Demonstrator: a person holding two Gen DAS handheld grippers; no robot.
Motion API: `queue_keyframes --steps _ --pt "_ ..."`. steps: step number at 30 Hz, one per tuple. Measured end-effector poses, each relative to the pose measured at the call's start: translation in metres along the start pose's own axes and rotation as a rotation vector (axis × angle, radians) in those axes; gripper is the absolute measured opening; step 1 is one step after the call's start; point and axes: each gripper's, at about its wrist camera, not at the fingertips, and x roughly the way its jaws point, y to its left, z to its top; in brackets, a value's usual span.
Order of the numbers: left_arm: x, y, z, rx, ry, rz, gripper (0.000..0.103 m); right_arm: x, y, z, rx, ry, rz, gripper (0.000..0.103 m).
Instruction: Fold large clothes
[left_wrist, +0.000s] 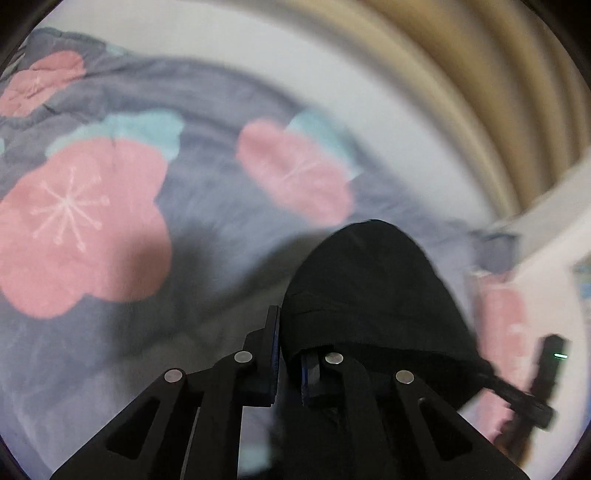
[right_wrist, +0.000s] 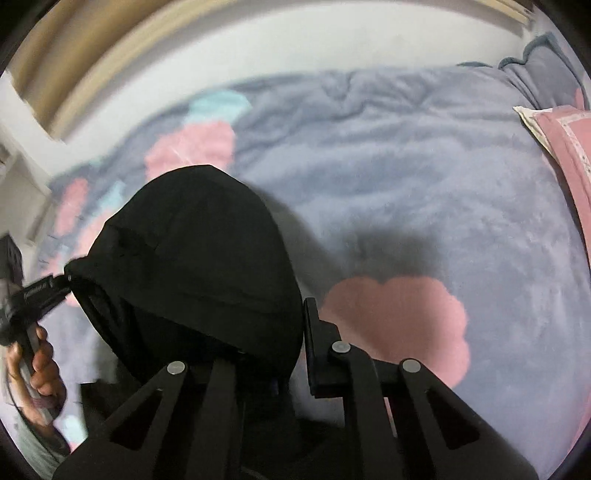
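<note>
Grippers (left_wrist: 288, 354) amid black garment (right_wrist: 192, 258), floral blanket (right_wrist: 406, 166)

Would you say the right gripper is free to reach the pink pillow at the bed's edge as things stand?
Probably not yet: the right gripper is shut on the black garment, which the left gripper also holds. Nothing lies between it and the pink pillow across the blanket.

The black, soft fabric garment (left_wrist: 369, 288) hangs bunched into a rounded, hood-like dome, its hemmed edge stretched between two held points, raised over a grey fleece blanket printed with pink flowers.
</note>
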Motion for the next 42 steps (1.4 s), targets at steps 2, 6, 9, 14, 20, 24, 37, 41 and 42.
queue_keyframes --steps 2,6,9,14,20,24,37,41,42 --pt "-0.017 -0.003 -0.009 0.023 -0.011 -0.010 0.009 -0.004 -0.001 -0.005 -0.009 -0.014 0.000 0.011" --pt "0.039 0.020 -0.029 0.059 0.181 0.120 0.011 0.043 -0.025 -0.015 0.065 0.077 -0.047 0.020" --pt "0.101 0.034 -0.052 0.119 0.323 0.222 0.013 0.087 -0.039 -0.026 0.083 0.171 -0.078 0.020" --pt "0.101 0.022 -0.054 0.201 0.284 0.252 0.015 0.102 -0.043 -0.030 0.064 0.200 -0.065 0.027" --pt "0.046 0.011 -0.059 0.304 0.235 0.246 0.050 0.063 -0.042 -0.035 0.006 0.215 -0.060 0.058" --pt "-0.004 -0.003 -0.061 0.380 0.192 0.230 0.052 0.020 -0.032 -0.043 -0.090 0.205 -0.039 0.059" --pt "0.082 -0.023 -0.020 0.212 0.246 0.012 0.054 0.079 0.034 -0.003 -0.181 0.199 -0.052 0.056" --pt "0.128 -0.001 -0.040 0.168 0.337 0.061 0.054 0.114 0.013 -0.023 -0.151 0.264 -0.054 0.054" --pt "0.128 -0.003 -0.041 0.178 0.328 0.066 0.054 0.114 0.012 -0.022 -0.146 0.258 -0.053 0.054"
